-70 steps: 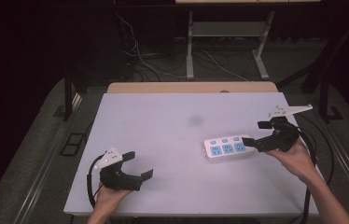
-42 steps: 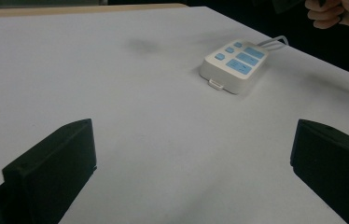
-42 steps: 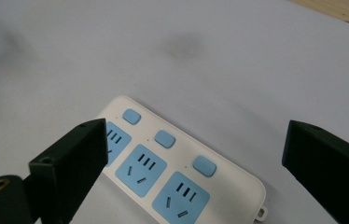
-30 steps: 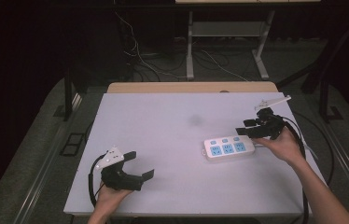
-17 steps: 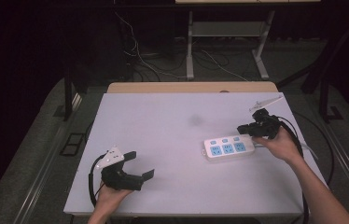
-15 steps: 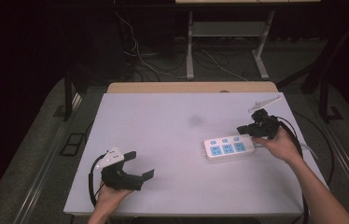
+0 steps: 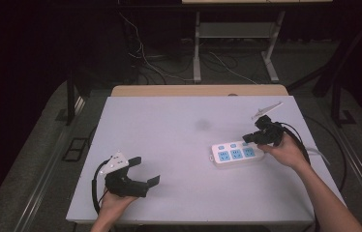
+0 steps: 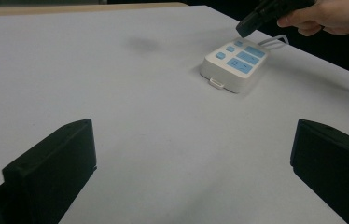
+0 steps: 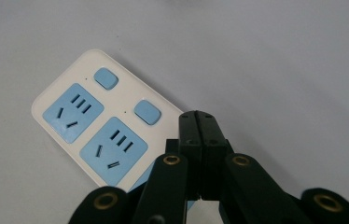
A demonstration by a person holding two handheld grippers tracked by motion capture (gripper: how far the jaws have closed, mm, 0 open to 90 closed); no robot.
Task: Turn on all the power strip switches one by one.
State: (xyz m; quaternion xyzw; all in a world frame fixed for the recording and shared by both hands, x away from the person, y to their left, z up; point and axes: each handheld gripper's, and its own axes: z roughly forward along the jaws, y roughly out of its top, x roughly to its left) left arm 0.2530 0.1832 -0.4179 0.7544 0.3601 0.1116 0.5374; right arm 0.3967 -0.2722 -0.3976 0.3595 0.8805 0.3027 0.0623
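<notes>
1. my right gripper hung over the right end of the power strip, jaws pressed flat together with nothing between them. in the right gripper view the joined tips made one blunt point right by the strip's row of switches; i judged i had closed them to get a narrow tool for pressing a switch, not for gripping.
2. the power strip lay flat on the right half of the table, long side roughly across it, cord running off toward the right edge behind my hand. lying face up, its buttons were easy to reach from above.
3. my left gripper sat low at the near left, well apart from the strip, jaws wide apart and holding nothing. i took it as parked out of the way.
4. the strip was a rounded white plastic slab, smooth and a little glossy, with pale blue socket plates and small blue rounded-square buttons beside them.
5. the tabletop was matte white and plain, with one faint grey smudge near its middle. the jaws were matte black with brass rivets.
</notes>
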